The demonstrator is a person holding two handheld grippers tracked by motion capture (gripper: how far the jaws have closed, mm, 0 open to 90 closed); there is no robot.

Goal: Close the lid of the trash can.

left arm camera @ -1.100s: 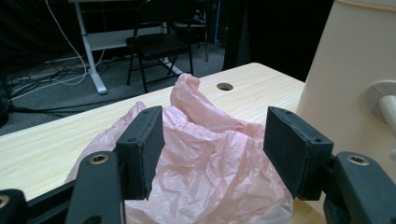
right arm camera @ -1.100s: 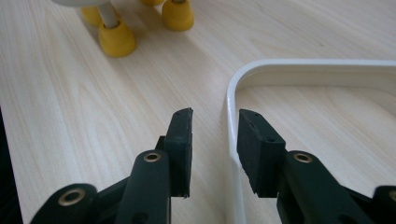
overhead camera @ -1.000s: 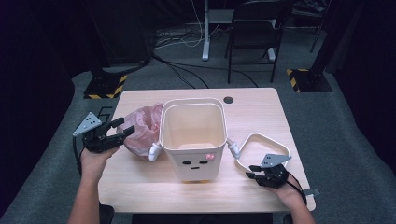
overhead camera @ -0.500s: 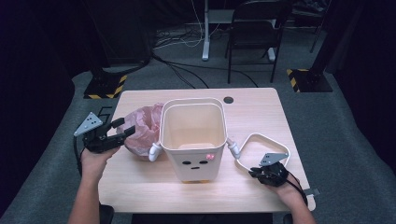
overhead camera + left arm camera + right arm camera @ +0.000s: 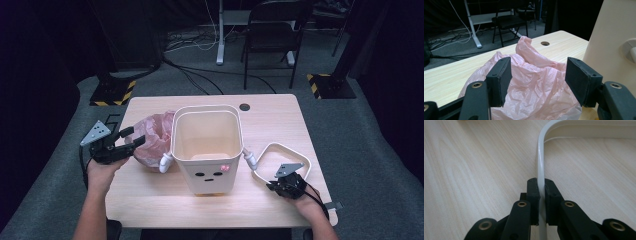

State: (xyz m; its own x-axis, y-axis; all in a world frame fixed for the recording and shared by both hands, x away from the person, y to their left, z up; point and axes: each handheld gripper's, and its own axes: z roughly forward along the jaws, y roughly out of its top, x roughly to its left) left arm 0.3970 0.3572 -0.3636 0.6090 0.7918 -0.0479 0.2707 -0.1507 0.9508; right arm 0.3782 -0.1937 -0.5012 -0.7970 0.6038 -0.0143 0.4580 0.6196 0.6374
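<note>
Centrally on the bench [image 5: 150,205] stands a cream bin [image 5: 206,150], upright and open at the top, with a small face printed on its front wall; its interior appears bare of loose contents. Left of the bin, touching its side, lies a crumpled pink plastic bag [image 5: 155,140]. Right of the bin, a white rim frame [image 5: 300,162] lies flat on the bench, one corner just beside the bin's side peg. The left gripper [image 5: 131,141] hovers at the pink bag with jaws spread wide, the bag between them but unpinched. The right gripper [image 5: 542,202] has just been closing; its jaws now clamp the frame's thin near edge.
</note>
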